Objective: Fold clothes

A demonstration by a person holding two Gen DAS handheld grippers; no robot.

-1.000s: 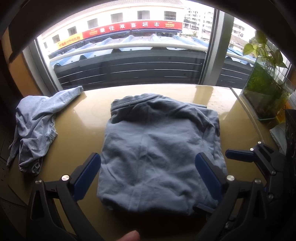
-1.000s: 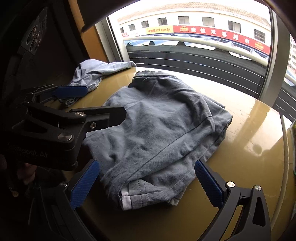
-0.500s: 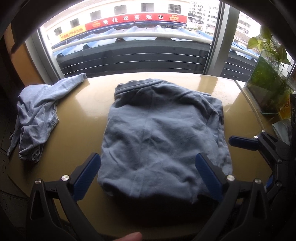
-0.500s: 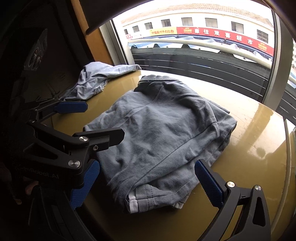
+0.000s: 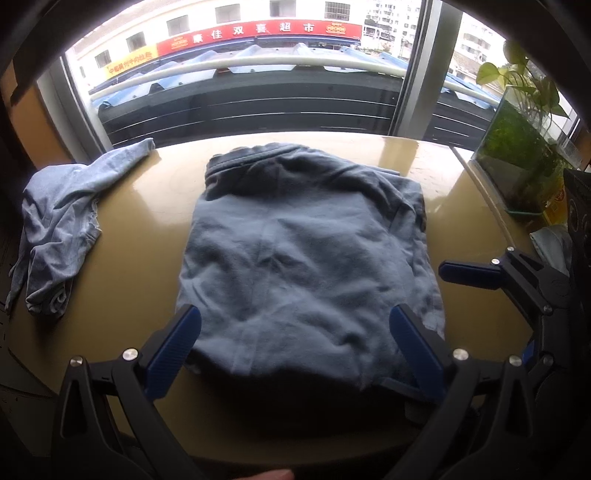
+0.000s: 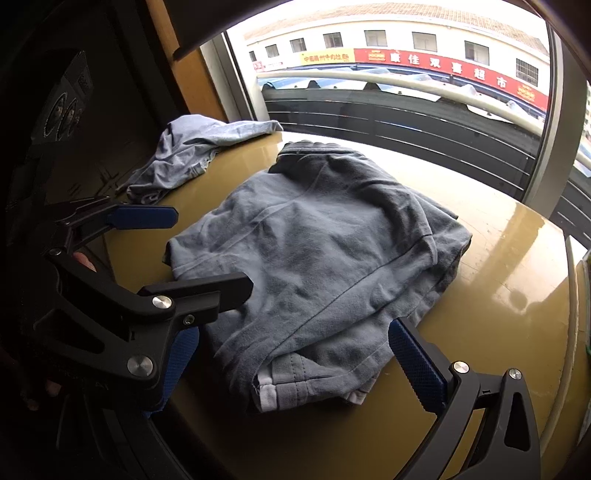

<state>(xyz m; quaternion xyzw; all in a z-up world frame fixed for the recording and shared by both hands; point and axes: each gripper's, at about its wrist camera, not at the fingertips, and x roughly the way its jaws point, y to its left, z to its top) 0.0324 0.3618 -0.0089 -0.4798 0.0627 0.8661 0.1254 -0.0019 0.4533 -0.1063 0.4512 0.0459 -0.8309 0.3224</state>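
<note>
1. A wide window (image 5: pixel 258 96) fills the far wall, looking past a dark balcony railing (image 6: pixel 406 122) to a building with a red shop sign (image 5: pixel 258 31) in Chinese characters.
2. Below it stands a glossy yellow-tan table (image 5: pixel 140 280) with a rounded near edge; daylight glares off its top.
3. A folded grey-blue garment (image 5: pixel 303 266) lies flat in the middle of the table. Its long axis runs from the near edge toward the window, with the collar end at the window side and a hemmed edge showing white trim (image 6: pixel 266 391) at the near right corner.
4. A second grey-blue garment (image 5: pixel 59 221), crumpled, sits at the table's left edge, well apart from the folded one.
5. A glass tank of green plants (image 5: pixel 517 158) stands at the right.
6. The left gripper (image 5: pixel 295 350) hovers over the folded garment's near edge, jaws spread wide, holding nothing.
7. The right gripper (image 6: pixel 291 365) sits at the near right corner, jaws likewise apart and empty.
</note>
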